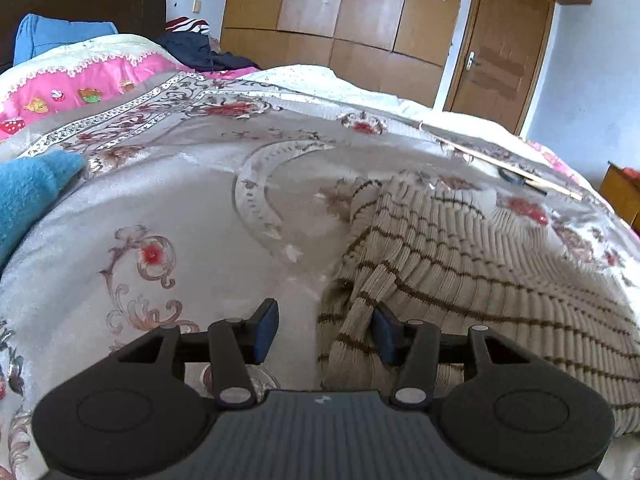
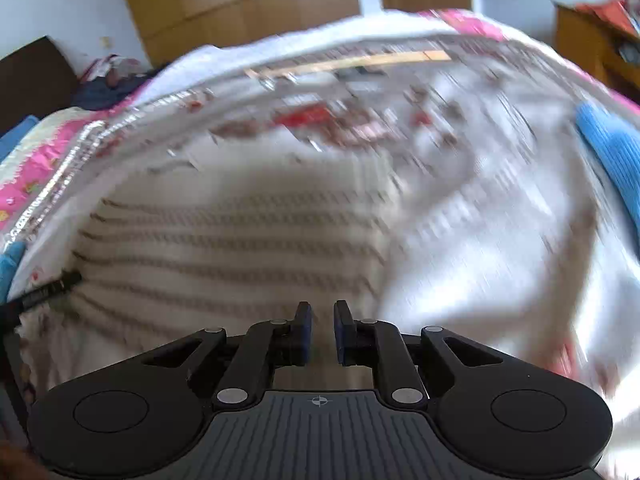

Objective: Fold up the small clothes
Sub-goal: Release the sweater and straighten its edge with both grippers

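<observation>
I see the beige brown-striped ribbed knit sweater (image 1: 460,264) partly folded on the bed (image 1: 180,208); left hand-held gripper (image 1: 324,330) released, right hand-held gripper (image 2: 320,330) released, nearly closed, empty

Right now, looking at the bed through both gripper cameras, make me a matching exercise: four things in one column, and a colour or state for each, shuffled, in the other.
Things:
1. sweater
2. left gripper
3. right gripper
4. quilt

Descriptions:
A. pink, with small fruit pictures
B. beige, with thin brown stripes
C. jaws wide apart, a fold of knit between them
D. jaws close together, nothing between them

Pairs: 1-B, 2-C, 3-D, 4-A
</observation>
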A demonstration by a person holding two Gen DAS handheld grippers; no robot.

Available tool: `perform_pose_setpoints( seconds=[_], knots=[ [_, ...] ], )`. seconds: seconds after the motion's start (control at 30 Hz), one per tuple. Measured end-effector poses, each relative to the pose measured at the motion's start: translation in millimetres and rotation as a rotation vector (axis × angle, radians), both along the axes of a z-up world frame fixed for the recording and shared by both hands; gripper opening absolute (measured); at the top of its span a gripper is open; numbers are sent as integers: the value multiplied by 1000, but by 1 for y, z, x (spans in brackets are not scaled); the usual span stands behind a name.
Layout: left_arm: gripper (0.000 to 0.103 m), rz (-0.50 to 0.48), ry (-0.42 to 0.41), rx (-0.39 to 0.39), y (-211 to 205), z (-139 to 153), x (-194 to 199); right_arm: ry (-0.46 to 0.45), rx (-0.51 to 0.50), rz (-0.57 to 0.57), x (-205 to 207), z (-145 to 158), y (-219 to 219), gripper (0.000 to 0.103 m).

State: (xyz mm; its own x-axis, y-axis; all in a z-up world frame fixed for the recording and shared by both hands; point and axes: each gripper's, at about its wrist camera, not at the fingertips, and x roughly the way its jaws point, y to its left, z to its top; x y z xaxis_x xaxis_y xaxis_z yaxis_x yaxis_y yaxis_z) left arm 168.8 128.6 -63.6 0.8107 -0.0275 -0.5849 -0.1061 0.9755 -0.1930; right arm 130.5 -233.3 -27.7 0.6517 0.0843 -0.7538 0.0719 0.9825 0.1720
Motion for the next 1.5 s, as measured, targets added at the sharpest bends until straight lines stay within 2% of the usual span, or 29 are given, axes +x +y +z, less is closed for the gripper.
perform_pose_setpoints(
  seconds=[0.07, 0.13, 0.2, 0.23, 0.3, 0.43, 0.57, 0.8, 0.9, 1.0, 1.13, 1.23, 1.33, 1.5],
  knots=[
    [62, -3, 2, 25, -3, -1, 0, 25, 46, -30, -4, -10, -7, 20],
    [63, 0, 1, 32, -3, -1, 0, 47, 100, -34, -4, -19, -10, 20],
    [64, 5, 3, 31, -1, -1, 0, 57, 79, -36, 0, -23, -10, 19],
    [64, 7, 5, 32, -1, -2, 1, 58, 69, -34, 1, -24, -11, 12],
    [65, 16, -2, 40, -1, -1, 1, 58, 46, -34, 1, -25, -13, 11],
    [68, 49, 1, 35, 3, 0, 6, 60, 50, -41, -2, -25, -17, 12],
    [70, 68, -3, 17, 8, 0, 5, 69, 11, -27, 2, -23, -11, 12],
    [73, 76, -9, 54, 5, -1, 11, 71, -21, -41, 3, -23, -10, 12],
    [73, 80, -21, 60, 6, -1, 14, 74, -54, -30, 3, -17, -5, 20],
    [74, 77, -19, 26, 11, 0, 14, 57, -68, -28, 1, -7, -3, 20],
    [74, 89, -26, -72, 24, 2, 11, -4, -134, -21, -6, 11, 8, 20],
    [74, 95, -25, -66, 25, 5, 6, -42, -195, 12, -7, 21, 22, 20],
    [74, 103, -41, -78, 27, 10, -1, -45, -181, 46, -3, 25, 35, 20],
    [76, 144, 1, -187, 46, 5, -1, -55, -145, 139, 19, 35, 68, 20]
  ],
)
